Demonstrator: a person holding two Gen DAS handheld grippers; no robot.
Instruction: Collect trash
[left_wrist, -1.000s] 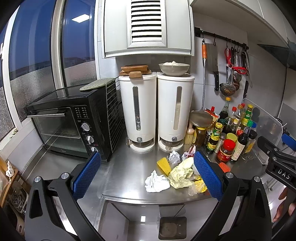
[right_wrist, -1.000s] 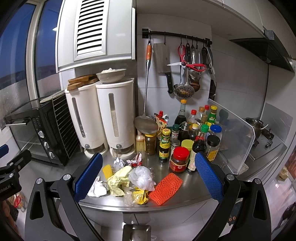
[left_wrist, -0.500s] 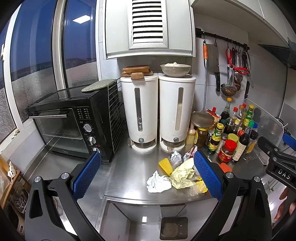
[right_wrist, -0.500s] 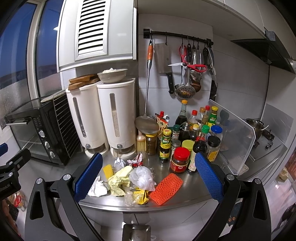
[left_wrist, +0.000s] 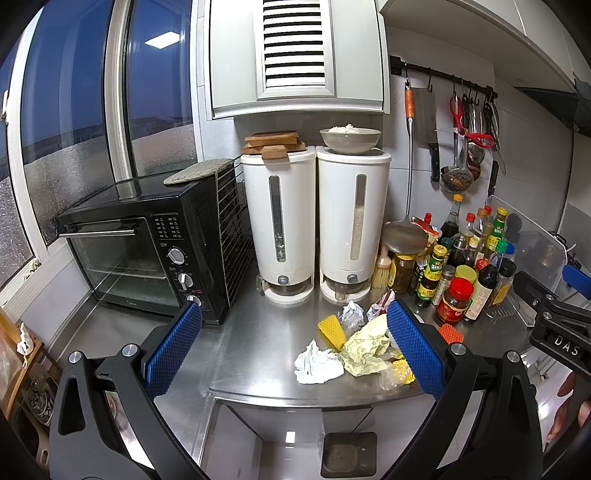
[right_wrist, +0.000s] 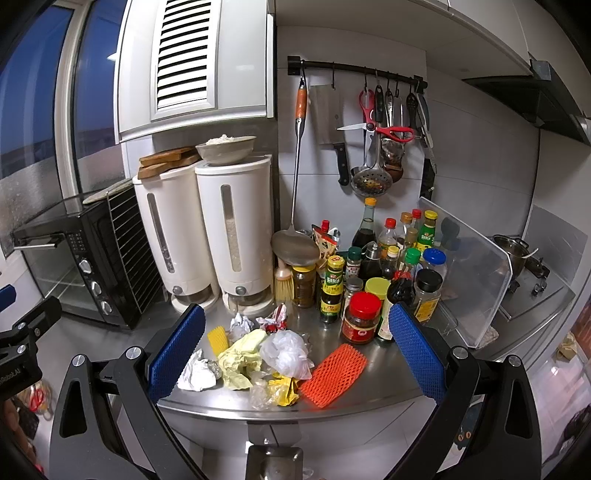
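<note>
Left gripper (left_wrist: 293, 341) held level with jaws spread wide, blue-padded fingers (left_wrist: 173, 349) empty, right gripper (right_wrist: 295, 341) likewise wide apart and gripping nothing, both raised and side by side, each visible at the edge of the other's view

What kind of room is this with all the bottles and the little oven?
It looks like a home kitchen. A black toaster oven sits on a steel counter, sauce bottles crowd the corner, and a cleaver and ladles hang from a wall rail.

Bright, sharp fisheye views; dark curved corners, glare on steel
</note>
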